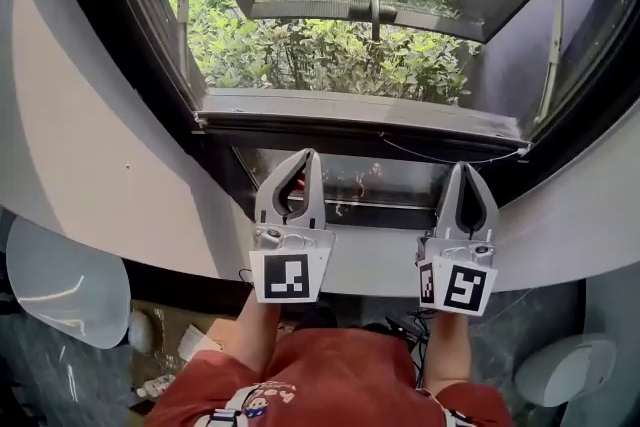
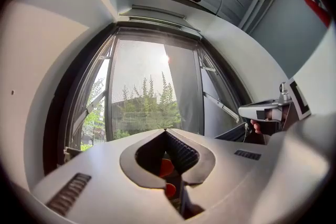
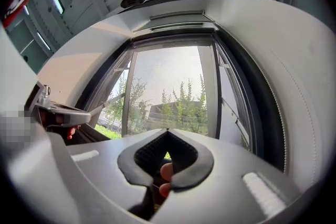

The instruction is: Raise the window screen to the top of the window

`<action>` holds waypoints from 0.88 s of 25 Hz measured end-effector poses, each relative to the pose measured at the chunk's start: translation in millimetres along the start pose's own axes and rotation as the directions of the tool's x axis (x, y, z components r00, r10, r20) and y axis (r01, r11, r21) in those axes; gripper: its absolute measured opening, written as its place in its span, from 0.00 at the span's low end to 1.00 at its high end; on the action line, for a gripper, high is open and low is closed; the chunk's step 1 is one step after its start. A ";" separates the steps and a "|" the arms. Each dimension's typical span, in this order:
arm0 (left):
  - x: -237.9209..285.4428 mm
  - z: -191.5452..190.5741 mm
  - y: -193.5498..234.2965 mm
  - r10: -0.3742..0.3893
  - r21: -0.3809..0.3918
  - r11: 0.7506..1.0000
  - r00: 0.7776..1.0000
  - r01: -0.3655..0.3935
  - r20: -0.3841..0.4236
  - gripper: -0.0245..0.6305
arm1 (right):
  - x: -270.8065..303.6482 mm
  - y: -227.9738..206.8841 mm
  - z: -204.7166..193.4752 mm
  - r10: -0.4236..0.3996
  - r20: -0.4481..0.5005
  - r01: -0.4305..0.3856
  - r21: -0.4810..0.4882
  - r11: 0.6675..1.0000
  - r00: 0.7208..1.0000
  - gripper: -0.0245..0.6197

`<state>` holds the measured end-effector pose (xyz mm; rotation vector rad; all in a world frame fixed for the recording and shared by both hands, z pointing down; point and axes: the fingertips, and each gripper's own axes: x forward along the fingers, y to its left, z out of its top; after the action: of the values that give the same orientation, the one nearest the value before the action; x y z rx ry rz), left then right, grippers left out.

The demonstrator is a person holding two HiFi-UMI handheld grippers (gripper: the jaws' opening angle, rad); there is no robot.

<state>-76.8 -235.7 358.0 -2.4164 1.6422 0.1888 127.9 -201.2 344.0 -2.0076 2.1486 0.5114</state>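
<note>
Of the window screen (image 1: 360, 107) only a grey bar with end caps is plain. It lies along the foot of the window (image 1: 140, 25), just above the sill, and a thin loose cord (image 1: 450, 158) trails beneath its right half. The mesh is hard to make out: both gripper views give a faintly hazy look through the window, but I cannot tell whether that is netting or glass. The top of the window is cut off in the head view, and in the gripper views it is bent by the lens into a few grey strips I cannot sort out. Beyond the window an open sash (image 1: 300, 10) tilts outward, its upper part out of frame, with green shrubs (image 1: 330, 60) below it. The left gripper (image 1: 306, 155) and the right gripper (image 1: 463, 167) are held side by side just inside the window and below the bar, touching neither. Each has its jaws pressed together with nothing between them. Small reddish patches show in the gap behind each pair of jaws, too dim to name. A pale curved wall (image 1: 80, 145) wraps the window on both sides. Under the window, beside the person's red top (image 1: 330, 375), a pale rounded object (image 1: 60, 285) and a clutter on the floor (image 1: 170, 355) are half hidden and unclear.
</note>
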 end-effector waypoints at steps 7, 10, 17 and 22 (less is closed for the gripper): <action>15.1 -13.1 11.5 0.005 -0.013 1.000 1.000 -0.005 -0.017 0.04 | 14.9 -2.8 -8.6 -0.008 -0.021 0.007 -0.024 1.000 1.000 0.05; 22.1 -15.7 7.8 0.013 -0.007 1.000 1.000 -0.014 -0.018 0.04 | 19.3 -8.5 -12.5 0.006 -0.023 -0.006 -0.024 1.000 1.000 0.05; 35.2 -16.1 -1.2 0.016 0.025 1.000 1.000 -0.015 -0.023 0.04 | 25.2 -20.4 -19.4 0.014 -0.021 -0.014 -0.012 1.000 1.000 0.05; 38.4 -19.2 -3.6 0.018 0.052 0.998 0.999 -0.016 -0.030 0.04 | 27.8 -22.6 -25.8 0.033 -0.037 -0.033 -0.021 0.999 0.999 0.05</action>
<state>-59.6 -273.9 368.4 -2.3789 1.6594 0.1114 150.9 -237.2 355.4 -2.0110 2.2103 0.5082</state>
